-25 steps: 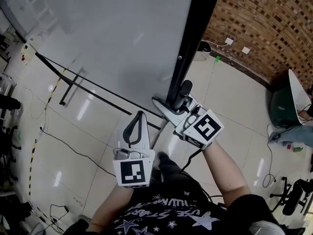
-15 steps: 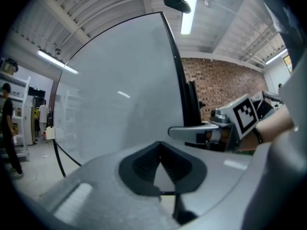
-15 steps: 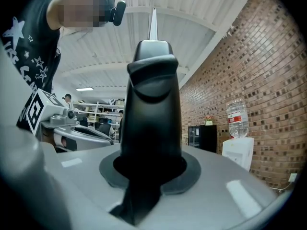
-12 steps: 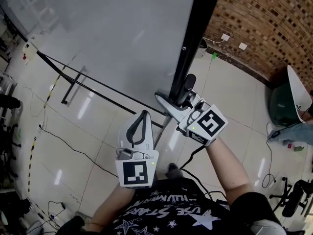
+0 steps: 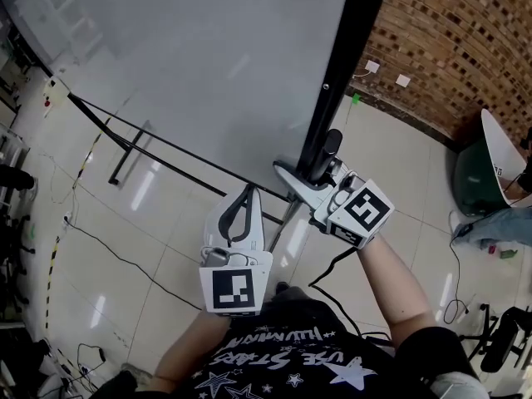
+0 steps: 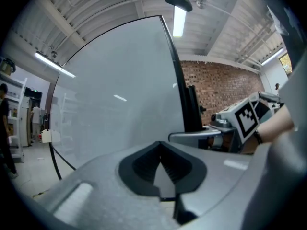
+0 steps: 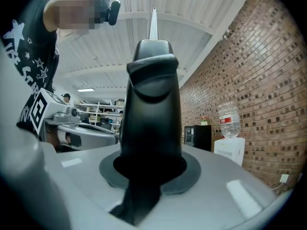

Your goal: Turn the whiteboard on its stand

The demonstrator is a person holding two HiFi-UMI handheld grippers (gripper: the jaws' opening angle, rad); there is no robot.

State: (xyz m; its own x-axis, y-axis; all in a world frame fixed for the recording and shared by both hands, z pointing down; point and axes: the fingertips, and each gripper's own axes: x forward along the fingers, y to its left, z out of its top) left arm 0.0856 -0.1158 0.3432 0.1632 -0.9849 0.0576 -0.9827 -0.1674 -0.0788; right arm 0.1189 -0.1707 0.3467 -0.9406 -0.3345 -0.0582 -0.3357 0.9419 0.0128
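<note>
Right now my right gripper [image 5: 321, 166] is clamped on the black side frame [image 5: 349, 40] of the whiteboard [image 5: 208, 65]. Its jaws stand partly apart with the frame bar pinched between them, low down on that edge. In the right gripper view a dark upright bar fills the middle of the jaws. My left gripper [image 5: 242, 199] is clenched with nothing in it: in the left gripper view its black pads meet at the tips [image 6: 160, 163]. It touches nothing and hangs over the tiled floor [image 5: 108, 223], just beside my right gripper and below the board's lower edge.

The whiteboard [image 6: 115, 99] stands in front of me and stretches off to my left. The black bars of its stand [image 5: 166, 152] lie on the floor beneath it. A brick wall [image 5: 449, 48] lies to my right, past the frame I hold.
</note>
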